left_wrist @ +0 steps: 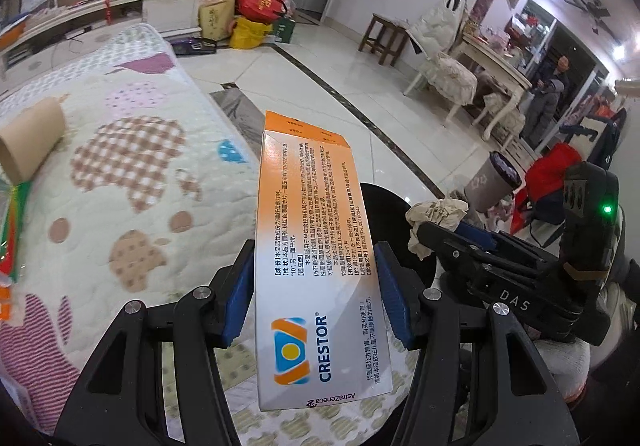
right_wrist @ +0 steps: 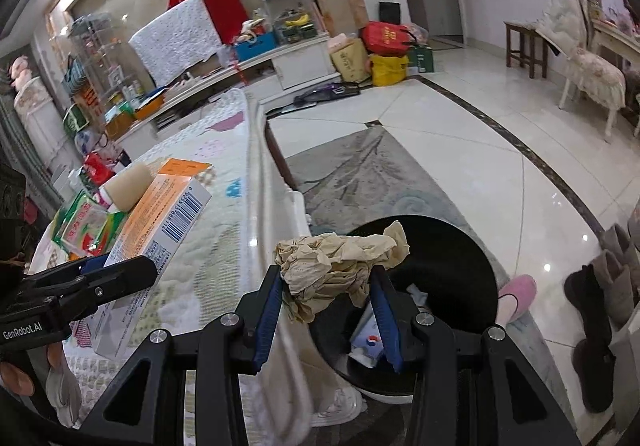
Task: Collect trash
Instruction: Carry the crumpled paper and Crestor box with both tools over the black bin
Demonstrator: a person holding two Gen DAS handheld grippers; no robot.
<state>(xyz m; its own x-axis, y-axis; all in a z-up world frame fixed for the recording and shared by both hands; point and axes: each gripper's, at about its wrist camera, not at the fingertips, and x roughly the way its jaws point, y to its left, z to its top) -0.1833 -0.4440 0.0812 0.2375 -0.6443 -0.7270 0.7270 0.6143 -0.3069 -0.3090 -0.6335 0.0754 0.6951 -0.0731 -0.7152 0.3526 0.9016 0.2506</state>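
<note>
the left gripper (left_wrist: 316,286) clamps a flat, glossy cardboard medicine box (left_wrist: 316,246) over the quilted cover – the right gripper (right_wrist: 326,306) pinches crumpled beige paper (right_wrist: 340,262) above the round black bin (right_wrist: 460,270).

Both grippers loaded, both angled downward

The left gripper (left_wrist: 316,286), black linkage arms with blue pads (left_wrist: 240,286), clamps the long sides of the white-and-orange cardboard medicine box (left_wrist: 316,266), which juts forward and up between the jaws. The right gripper (right_wrist: 326,310), same black frame, blue pads (right_wrist: 266,318), pinches the crumpled beige tissue wad (right_wrist: 340,266) near its fingertips. From the left camera the right gripper sits just beside, to the right, a green light glowing on its body; from the right camera the left one shows at the left edge.
</note>
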